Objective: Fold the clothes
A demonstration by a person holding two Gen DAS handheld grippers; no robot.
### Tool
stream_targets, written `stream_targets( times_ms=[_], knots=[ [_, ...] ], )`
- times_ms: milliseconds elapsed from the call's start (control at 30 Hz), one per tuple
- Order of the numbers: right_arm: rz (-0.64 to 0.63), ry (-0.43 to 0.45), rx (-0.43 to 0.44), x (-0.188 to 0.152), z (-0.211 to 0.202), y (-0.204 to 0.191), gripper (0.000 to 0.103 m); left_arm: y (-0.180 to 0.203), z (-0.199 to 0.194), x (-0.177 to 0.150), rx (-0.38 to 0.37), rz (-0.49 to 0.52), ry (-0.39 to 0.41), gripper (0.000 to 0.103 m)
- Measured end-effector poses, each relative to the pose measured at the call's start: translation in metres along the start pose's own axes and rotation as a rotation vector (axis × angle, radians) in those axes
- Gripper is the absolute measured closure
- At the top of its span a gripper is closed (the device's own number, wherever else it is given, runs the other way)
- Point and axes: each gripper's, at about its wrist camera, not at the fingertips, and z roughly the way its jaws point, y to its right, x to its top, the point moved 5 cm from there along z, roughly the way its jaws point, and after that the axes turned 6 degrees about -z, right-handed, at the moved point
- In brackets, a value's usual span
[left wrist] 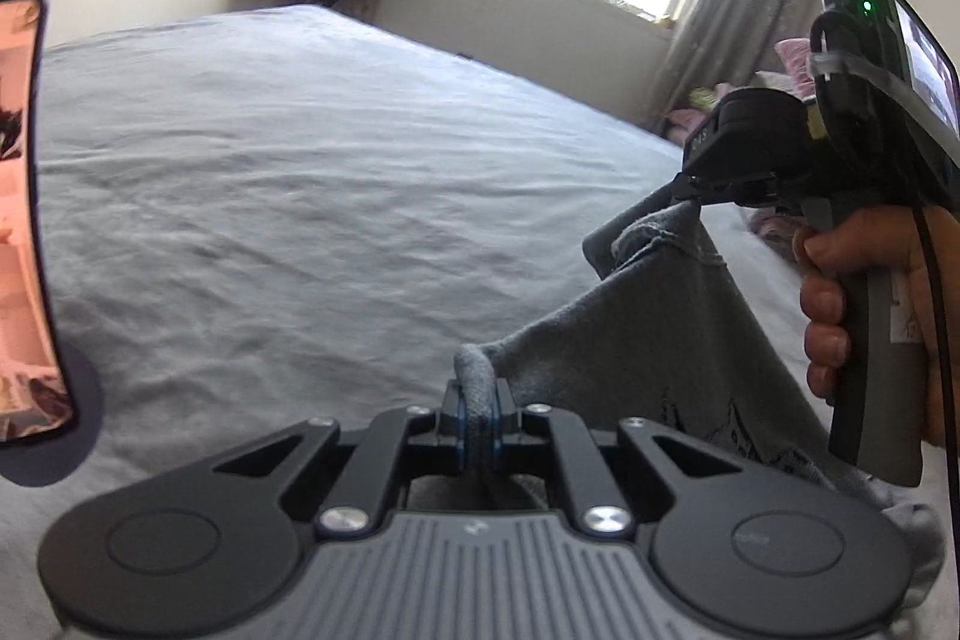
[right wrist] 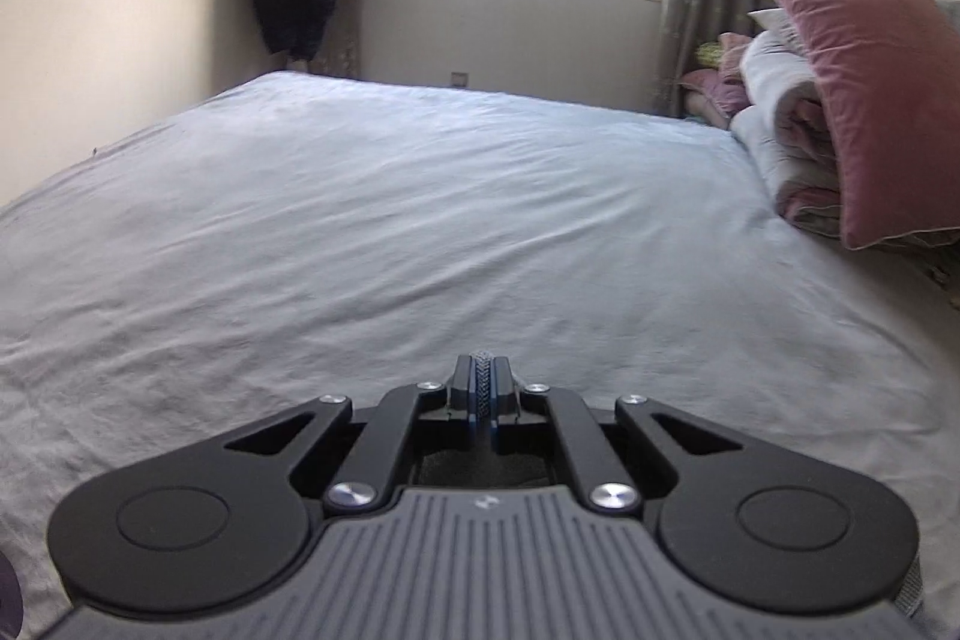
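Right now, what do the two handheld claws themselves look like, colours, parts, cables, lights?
Left claw: black linkage arms with silver screw heads, two round black discs, a ribbed grey body and blue-edged pads. Right claw: the same build in its own view. From the side it shows a grey pistol handle, a black cable, a green light and a small lit screen.

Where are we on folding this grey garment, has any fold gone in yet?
Done: both grippers have hold of it. The left gripper is shut on an edge of the grey garment, and the right gripper pinches another part, so it hangs between them above the bed sheet. In hand: carrying it over the bed. Left: laying it flat and every fold; none shows yet.
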Motion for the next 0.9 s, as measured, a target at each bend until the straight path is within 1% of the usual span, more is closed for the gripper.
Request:
stream_targets(
  times_ms=[133, 233, 300, 333, 367, 400, 433, 467, 500, 533, 633, 700, 767, 900],
  knots=[
    [-0.007, -0.052, 0.035, -0.009, 0.018, -0.014, 0.099, -0.01, 0.011, -0.005, 0.033, -0.013, -0.064, 0.095],
    [-0.011, -0.101, 0.064, -0.018, 0.028, -0.018, 0.097, -0.012, 0.015, -0.009, 0.047, -0.002, -0.086, 0.094],
    [-0.002, -0.13, 0.082, -0.021, 0.03, -0.018, 0.095, -0.01, 0.014, -0.01, 0.046, 0.006, -0.093, 0.092],
    [0.002, -0.142, 0.091, -0.023, 0.029, -0.017, 0.089, -0.008, 0.014, -0.01, 0.049, 0.01, -0.096, 0.091],
    [-0.003, -0.147, 0.095, -0.023, 0.027, -0.016, 0.089, -0.007, 0.013, -0.01, 0.054, 0.015, -0.095, 0.091],
    [-0.008, -0.152, 0.098, -0.023, 0.024, -0.015, 0.088, -0.006, 0.012, -0.011, 0.059, 0.024, -0.093, 0.088],
    [-0.022, -0.157, 0.098, -0.023, 0.021, -0.012, 0.084, -0.005, 0.012, -0.011, 0.064, 0.033, -0.091, 0.086],
    [-0.035, -0.156, 0.094, -0.023, 0.016, -0.008, 0.079, -0.004, 0.013, -0.012, 0.066, 0.037, -0.093, 0.085],
    [-0.048, -0.154, 0.09, -0.022, 0.012, -0.004, 0.065, -0.004, 0.014, -0.012, 0.067, 0.04, -0.095, 0.083],
    [-0.058, -0.146, 0.084, -0.022, 0.008, 0.001, 0.061, -0.003, 0.014, -0.013, 0.068, 0.043, -0.097, 0.08],
    [-0.085, -0.145, 0.065, -0.026, -0.004, 0.021, 0.06, 0.001, 0.012, -0.015, 0.068, 0.051, -0.099, 0.073],
    [-0.091, -0.155, 0.048, -0.031, -0.011, 0.037, 0.06, 0.005, 0.01, -0.016, 0.058, 0.055, -0.099, 0.07],
    [-0.086, -0.164, 0.026, -0.038, -0.018, 0.055, 0.06, 0.01, 0.007, -0.018, 0.043, 0.062, -0.095, 0.07],
    [-0.052, -0.187, -0.027, -0.055, -0.032, 0.097, 0.058, 0.026, -0.001, -0.022, 0.003, 0.1, -0.082, 0.062]
  ],
)
